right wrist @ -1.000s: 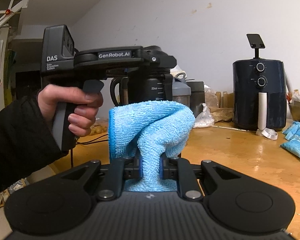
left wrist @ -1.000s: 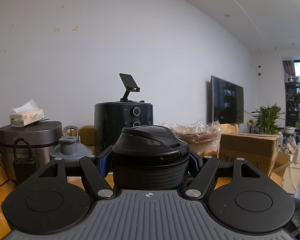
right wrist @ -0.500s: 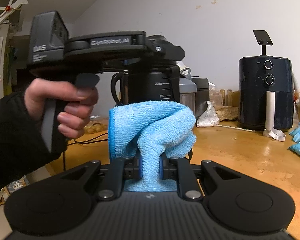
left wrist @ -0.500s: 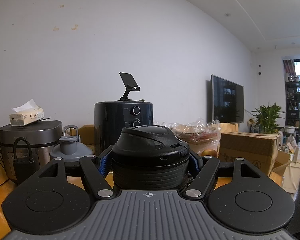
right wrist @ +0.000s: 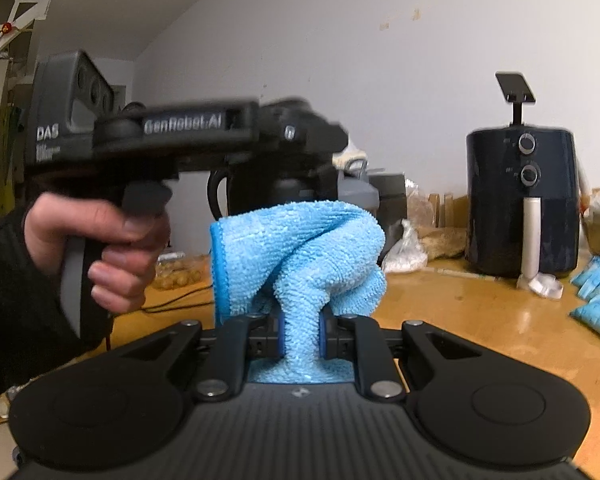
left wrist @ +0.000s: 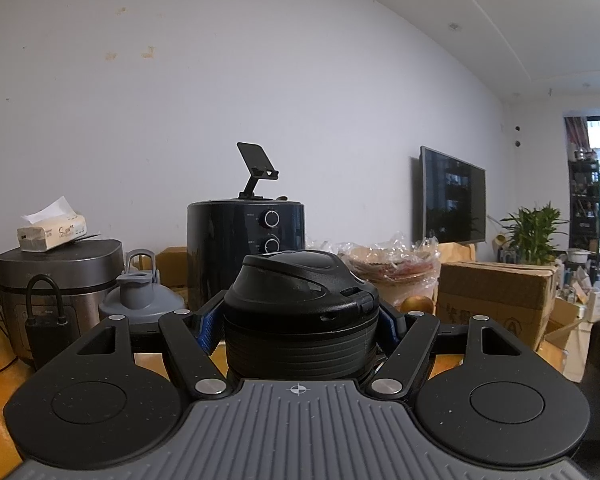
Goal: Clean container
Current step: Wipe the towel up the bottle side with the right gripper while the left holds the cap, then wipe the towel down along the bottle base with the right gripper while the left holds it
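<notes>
My left gripper (left wrist: 300, 322) is shut on a dark container with a black ribbed lid (left wrist: 300, 304); its blue-padded fingers (left wrist: 207, 328) press both sides just under the lid. In the right wrist view the same container (right wrist: 284, 188) hangs above the table, partly hidden behind a folded blue microfibre cloth (right wrist: 300, 248). A person's hand (right wrist: 96, 236) grips the left gripper's handle there. My right gripper (right wrist: 300, 332) is shut on the cloth's lower part, and the cloth bulges up just in front of the container. Whether cloth and container touch is hidden.
A dark air fryer (left wrist: 246, 248) with a phone stand on top stands by the wall, also the air fryer (right wrist: 520, 204). A rice cooker (left wrist: 60, 280) bears a tissue pack; a grey shaker bottle (left wrist: 140, 300) stands beside it. Blue packets (right wrist: 596, 300) lie on the wooden table (right wrist: 480, 312). A cardboard box (left wrist: 496, 292) sits right.
In the right wrist view the left gripper and its container now look closer and lower behind the cloth, and the air fryer has slid right. The left wrist view is unchanged.
</notes>
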The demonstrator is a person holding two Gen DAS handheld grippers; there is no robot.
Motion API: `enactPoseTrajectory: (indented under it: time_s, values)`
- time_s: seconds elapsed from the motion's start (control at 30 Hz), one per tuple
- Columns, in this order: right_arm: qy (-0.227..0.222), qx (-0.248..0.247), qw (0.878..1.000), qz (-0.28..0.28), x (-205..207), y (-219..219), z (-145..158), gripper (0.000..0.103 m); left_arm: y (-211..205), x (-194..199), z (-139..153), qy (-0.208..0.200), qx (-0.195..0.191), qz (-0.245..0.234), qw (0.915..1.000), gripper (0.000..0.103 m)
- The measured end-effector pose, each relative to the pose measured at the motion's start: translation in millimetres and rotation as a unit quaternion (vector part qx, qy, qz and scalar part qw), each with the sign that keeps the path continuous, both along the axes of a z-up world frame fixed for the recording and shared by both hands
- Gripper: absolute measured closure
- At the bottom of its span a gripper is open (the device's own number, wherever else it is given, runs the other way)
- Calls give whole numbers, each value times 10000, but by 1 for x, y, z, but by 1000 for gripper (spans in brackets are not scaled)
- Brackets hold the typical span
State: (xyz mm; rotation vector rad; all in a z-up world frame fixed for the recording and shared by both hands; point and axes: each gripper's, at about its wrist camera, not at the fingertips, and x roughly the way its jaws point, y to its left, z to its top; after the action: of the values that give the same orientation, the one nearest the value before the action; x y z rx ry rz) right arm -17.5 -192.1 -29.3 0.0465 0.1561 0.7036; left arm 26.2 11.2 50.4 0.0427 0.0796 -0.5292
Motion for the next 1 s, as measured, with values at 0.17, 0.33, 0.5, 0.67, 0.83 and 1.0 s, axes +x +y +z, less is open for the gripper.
enactPoseTrajectory:
  time_s: [0.17,0.33,0.5,0.67,0.83,1.0]
  values:
    - [-291,204,9993,-74,-3,-5,20,93,-1,0,0,10,24,-1,10000,33]
    - [-454,244,9987,-58,-4,-6,32,93,0,1,1,39,8,6,10000,33]
    - [-443,291,9986,-50,-4,-6,31,93,-1,1,0,27,20,2,10000,33]
    - [-416,259,9988,-25,1,-4,31,93,0,1,0,26,31,-4,10000,33]
    - [-287,207,9994,2,3,-4,22,93,-1,1,0,19,51,3,10000,33]
    - [-93,113,9999,54,5,-2,6,93,-1,1,0,18,59,2,10000,33]
